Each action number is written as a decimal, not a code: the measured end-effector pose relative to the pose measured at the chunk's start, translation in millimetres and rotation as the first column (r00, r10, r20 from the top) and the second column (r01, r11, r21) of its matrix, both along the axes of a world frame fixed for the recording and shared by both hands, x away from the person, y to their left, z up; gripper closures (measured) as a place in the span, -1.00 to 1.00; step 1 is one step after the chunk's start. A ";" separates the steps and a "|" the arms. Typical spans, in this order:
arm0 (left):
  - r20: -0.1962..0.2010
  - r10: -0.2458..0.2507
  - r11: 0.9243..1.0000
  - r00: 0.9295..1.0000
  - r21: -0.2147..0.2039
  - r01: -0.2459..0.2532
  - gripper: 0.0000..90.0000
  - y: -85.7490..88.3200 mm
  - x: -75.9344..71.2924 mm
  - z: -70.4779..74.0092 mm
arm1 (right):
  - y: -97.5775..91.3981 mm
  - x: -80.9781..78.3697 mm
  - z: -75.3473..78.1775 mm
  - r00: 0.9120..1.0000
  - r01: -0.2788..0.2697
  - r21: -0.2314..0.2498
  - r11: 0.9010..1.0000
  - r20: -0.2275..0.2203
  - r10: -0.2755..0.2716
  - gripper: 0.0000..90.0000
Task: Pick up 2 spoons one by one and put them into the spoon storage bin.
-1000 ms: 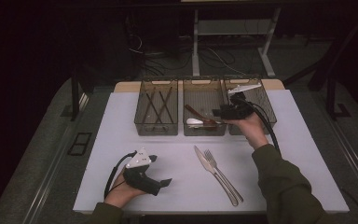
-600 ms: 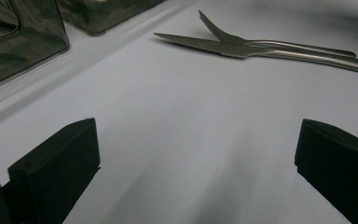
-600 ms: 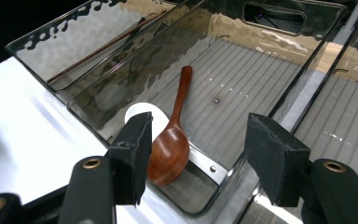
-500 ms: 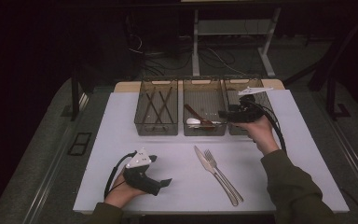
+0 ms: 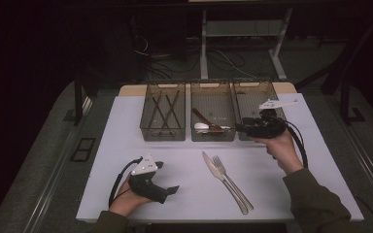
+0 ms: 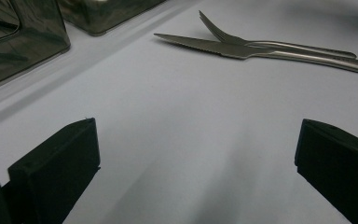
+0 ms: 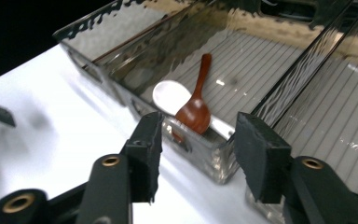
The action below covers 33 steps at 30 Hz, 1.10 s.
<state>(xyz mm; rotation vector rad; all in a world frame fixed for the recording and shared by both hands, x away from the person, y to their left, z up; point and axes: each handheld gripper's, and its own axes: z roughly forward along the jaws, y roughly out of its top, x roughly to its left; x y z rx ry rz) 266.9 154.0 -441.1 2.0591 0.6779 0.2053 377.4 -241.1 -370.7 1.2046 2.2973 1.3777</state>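
Although nothing is held at this moment, the work in hand is judged to be sorting cutlery into three clear bins at the far side of the counter (image 5: 126, 145).

Counter: white, flat, carries all items.

Left bin (image 5: 162, 116): holds dark chopsticks (image 5: 165, 109), lying lengthwise.

Middle bin (image 5: 212, 116): holds a brown wooden spoon (image 7: 196, 105) resting on a white ceramic spoon (image 7: 168, 95), both at the near end wall.

Right bin (image 5: 252, 97): ribbed floor, no contents made out.

Right gripper (image 5: 240, 128): held level near the front of the middle and right bins; in the right gripper view its jaws stand partly apart, have just been closing, and have nothing between them.

Left gripper (image 5: 167, 190): rests in the hand on the near left of the counter; jaws wide apart, nothing between them.

Knife (image 5: 218, 172) and fork (image 5: 233, 179): the remaining loose pieces, side by side and touching, near the counter's middle, handles toward the person.

Handling, judged: both are stainless steel, stiff, moderately light, smooth and likely slippery, not fragile. They lie flat, so the pads have little to bite. Best hold appears to be across the handle's narrow width near mid-length, one piece at a time, since they lie touching.
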 end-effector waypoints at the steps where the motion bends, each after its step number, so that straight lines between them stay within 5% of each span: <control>1: -0.001 0.000 1.000 1.000 0.000 0.000 -1.00 -0.1 -0.1 -0.1 | -1.4 -1.8 -1.1 1.000 -0.011 -0.003 1.000 -0.005 0.011 0.19; 25: 0.002 -0.001 1.000 1.000 -0.001 0.001 -1.00 -0.3 -1.0 0.7 | -19.9 -49.6 -20.2 0.990 -0.136 -0.007 0.991 -0.023 0.136 0.97; 33: 0.002 -0.001 1.000 1.000 0.000 0.001 -1.00 -0.6 -1.0 0.5 | -18.7 -66.0 -25.9 0.980 -0.197 -0.022 0.980 -0.047 0.196 0.99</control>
